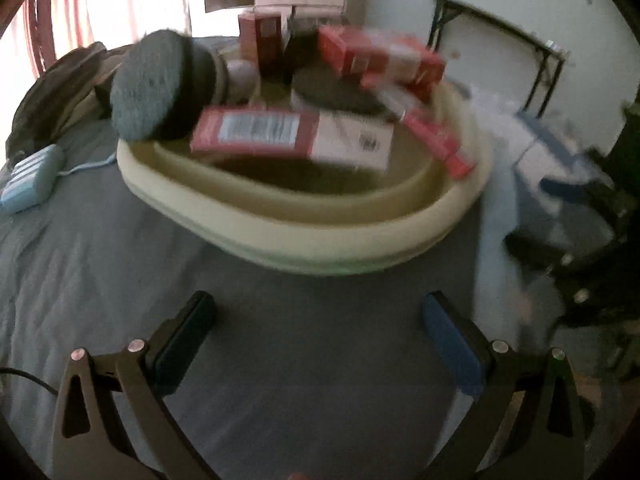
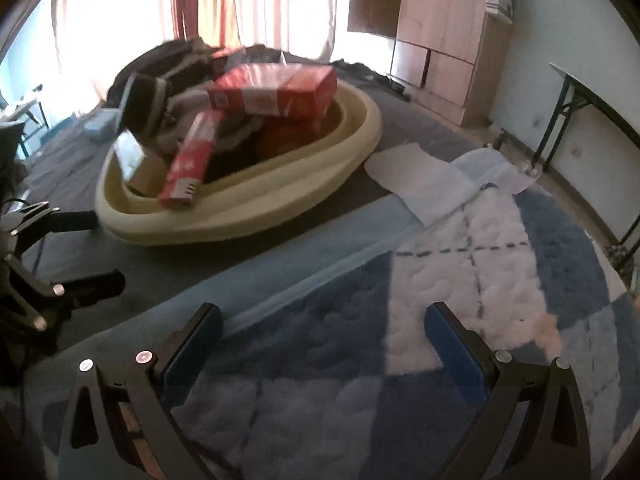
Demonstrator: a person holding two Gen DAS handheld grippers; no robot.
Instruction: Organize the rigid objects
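blurred red boxes (image 1: 384,60), basin (image 1: 304,220) contents unclear

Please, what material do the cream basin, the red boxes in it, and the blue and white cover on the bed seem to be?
Cream basin: probably plastic or silicone; smooth, matte, thick rolled rim.
Red boxes: likely printed cardboard; flat faces, sharp folded edges, a barcode label on the box in the left wrist view.
Blue and white cover: soft plush fabric, judging by its fluffy, tufted surface.

Cream basin (image 2: 280,208) w/ red-white boxes (image 2: 276,92), grey bed sheet (image 1: 120,280), blue-white checked quilt (image 2: 460,280), pink-white striped curtains (image 2: 240,0).
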